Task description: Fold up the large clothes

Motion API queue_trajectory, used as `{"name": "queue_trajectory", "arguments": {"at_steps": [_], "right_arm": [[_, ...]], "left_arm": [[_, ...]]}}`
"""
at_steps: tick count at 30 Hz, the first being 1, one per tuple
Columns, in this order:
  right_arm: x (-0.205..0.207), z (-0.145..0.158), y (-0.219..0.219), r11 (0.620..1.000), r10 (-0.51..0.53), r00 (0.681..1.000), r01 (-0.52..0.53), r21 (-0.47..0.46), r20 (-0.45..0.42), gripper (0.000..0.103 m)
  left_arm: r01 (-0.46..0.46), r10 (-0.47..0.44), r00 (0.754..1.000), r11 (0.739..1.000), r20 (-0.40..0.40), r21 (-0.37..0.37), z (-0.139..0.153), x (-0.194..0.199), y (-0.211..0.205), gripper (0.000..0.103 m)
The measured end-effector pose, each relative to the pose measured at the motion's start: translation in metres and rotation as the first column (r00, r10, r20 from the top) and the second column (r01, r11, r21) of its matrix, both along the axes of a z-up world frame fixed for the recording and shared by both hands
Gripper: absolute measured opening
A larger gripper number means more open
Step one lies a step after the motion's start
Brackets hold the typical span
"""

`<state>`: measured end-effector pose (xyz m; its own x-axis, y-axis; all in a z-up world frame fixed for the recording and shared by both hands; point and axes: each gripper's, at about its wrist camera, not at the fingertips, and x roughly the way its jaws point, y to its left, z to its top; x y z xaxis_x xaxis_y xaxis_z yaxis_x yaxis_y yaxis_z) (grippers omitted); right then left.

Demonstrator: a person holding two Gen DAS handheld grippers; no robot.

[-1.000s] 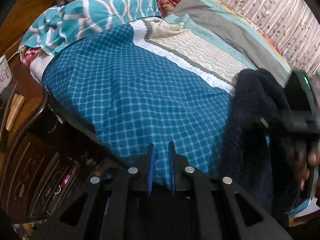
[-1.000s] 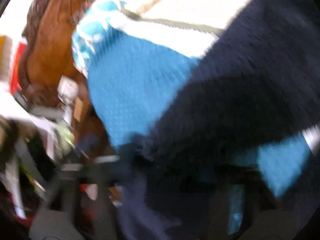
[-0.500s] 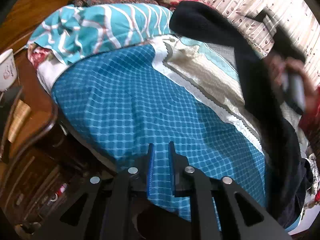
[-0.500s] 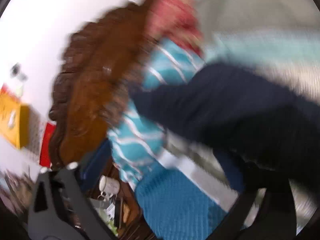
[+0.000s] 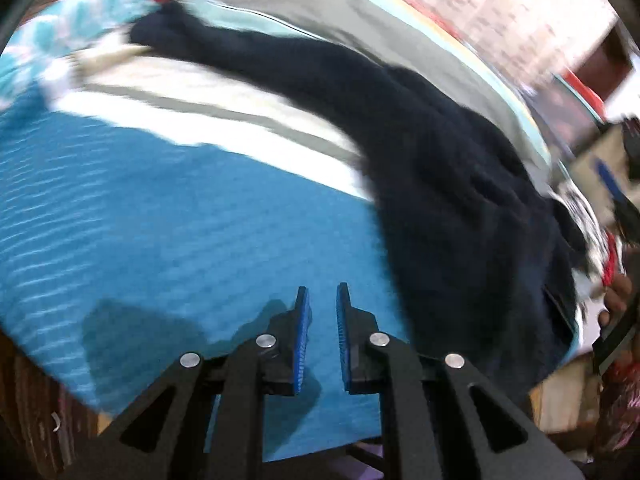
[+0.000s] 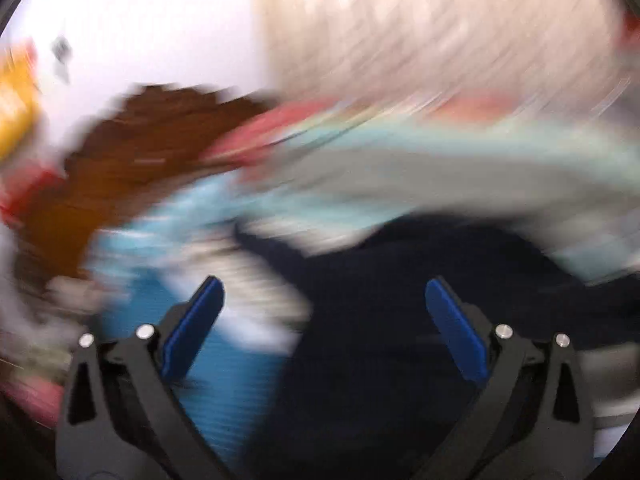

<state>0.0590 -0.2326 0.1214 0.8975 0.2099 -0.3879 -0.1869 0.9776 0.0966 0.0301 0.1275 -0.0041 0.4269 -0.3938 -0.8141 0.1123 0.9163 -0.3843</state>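
The dark garment sprawls diagonally across the bed toward its far-left corner. The right gripper has just sprung wide, empty; the left gripper is nearly closed on nothing — bunched cloth may fold crooked.

Blue bedspread, wooden headboard
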Motion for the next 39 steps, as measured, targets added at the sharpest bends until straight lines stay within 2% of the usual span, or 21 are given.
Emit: {"name": "queue_trajectory", "arguments": {"at_steps": [1,2,5,7,9,13,15,16,17,19,20,22,25,27,30,32,33,34,36,37,39], "right_arm": [[-0.031,0.002,-0.030,0.981,-0.171,0.984,0.175,-0.078,0.054,0.098],[-0.052,0.000,-0.059,0.962,-0.257,0.966,0.259,-0.090,0.038,0.098],[-0.079,-0.027,-0.110,0.938,-0.337,0.929,0.318,-0.138,-0.154,0.098],[-0.092,-0.054,-0.108,0.918,-0.347,0.919,0.292,-0.269,-0.189,0.098],[-0.090,-0.082,-0.091,0.907,-0.296,0.924,0.192,-0.375,-0.242,0.098],[-0.054,-0.126,-0.076,0.893,-0.225,0.920,0.062,-0.447,-0.322,0.088],[-0.041,-0.148,-0.091,0.865,-0.256,0.906,0.059,-0.498,-0.336,0.068],[-0.031,-0.156,-0.096,0.849,-0.268,0.892,0.039,-0.527,-0.365,0.031],[-0.026,-0.157,-0.105,0.866,-0.252,0.880,0.019,-0.500,-0.403,0.010],[-0.040,-0.137,-0.129,0.924,-0.230,0.895,0.077,-0.375,-0.383,0.010],[-0.055,-0.120,-0.143,0.931,-0.255,0.904,0.133,-0.341,-0.342,0.010],[-0.089,-0.093,-0.163,0.923,-0.308,0.914,0.221,-0.313,-0.263,0.009],[-0.156,-0.073,-0.199,0.892,-0.426,0.878,0.366,-0.266,-0.219,0.009],[-0.195,-0.083,-0.217,0.890,-0.452,0.850,0.408,-0.204,-0.272,0.009],[-0.234,-0.119,-0.229,0.854,-0.507,0.762,0.508,-0.113,-0.403,0.023],[-0.243,-0.131,-0.233,0.854,-0.447,0.760,0.519,0.027,-0.472,0.040],[-0.244,-0.129,-0.228,0.854,-0.428,0.773,0.516,0.072,-0.469,0.042],[-0.244,-0.123,-0.221,0.866,-0.388,0.807,0.485,0.125,-0.445,0.045],[-0.237,-0.107,-0.195,0.889,-0.234,0.886,0.362,0.280,-0.400,0.077],[-0.228,-0.104,-0.181,0.888,-0.143,0.911,0.291,0.357,-0.386,0.081],[-0.192,-0.104,-0.147,0.871,0.077,0.917,0.130,0.475,-0.392,0.083]], "left_arm": [[0.024,-0.024,1.000,1.000,-0.008,-0.002,-0.001,0.002,-0.012,0.041],[0.057,-0.057,0.998,0.998,-0.019,-0.003,-0.003,0.005,-0.030,0.041],[0.118,-0.119,0.989,0.993,-0.084,-0.015,-0.013,0.009,-0.068,0.041],[0.133,-0.136,0.983,0.991,-0.120,-0.033,-0.018,0.007,-0.080,0.041],[0.129,-0.131,0.982,0.991,-0.136,-0.026,-0.020,0.007,-0.084,0.041],[0.081,-0.087,0.980,0.996,-0.176,-0.041,-0.025,-0.006,-0.084,0.041],[0.057,-0.064,0.979,0.997,-0.192,-0.044,-0.026,-0.013,-0.082,0.041],[0.049,-0.058,0.978,0.998,-0.203,-0.047,-0.027,-0.015,-0.082,0.041],[0.044,-0.052,0.977,0.998,-0.207,-0.044,-0.028,-0.016,-0.083,0.041],[0.035,-0.039,0.981,0.999,-0.191,-0.025,-0.028,-0.019,-0.085,0.036],[0.032,-0.035,0.982,0.999,-0.183,-0.015,-0.027,-0.017,-0.085,0.032],[0.030,-0.030,0.985,1.000,-0.168,-0.004,-0.023,-0.014,-0.087,0.029],[0.037,-0.036,0.991,0.999,-0.131,0.004,-0.010,-0.002,-0.085,0.029],[0.025,-0.026,0.996,1.000,-0.089,-0.010,0.004,0.001,-0.072,0.028],[-0.009,0.010,0.999,1.000,-0.049,0.011,0.017,0.005,-0.053,0.027],[-0.010,0.010,0.998,1.000,-0.062,0.008,0.020,0.006,-0.042,0.027],[-0.004,0.004,0.997,1.000,-0.078,-0.005,0.020,0.003,-0.039,0.027],[-0.002,0.001,0.996,1.000,-0.088,-0.011,0.021,-0.001,-0.035,0.027],[0.024,-0.030,0.991,0.999,-0.133,-0.048,0.015,-0.011,-0.033,0.027],[0.039,-0.050,0.987,0.997,-0.153,-0.071,0.010,-0.015,-0.033,0.027],[0.072,-0.089,0.976,0.993,-0.198,-0.091,-0.003,-0.022,-0.042,0.027]]}}
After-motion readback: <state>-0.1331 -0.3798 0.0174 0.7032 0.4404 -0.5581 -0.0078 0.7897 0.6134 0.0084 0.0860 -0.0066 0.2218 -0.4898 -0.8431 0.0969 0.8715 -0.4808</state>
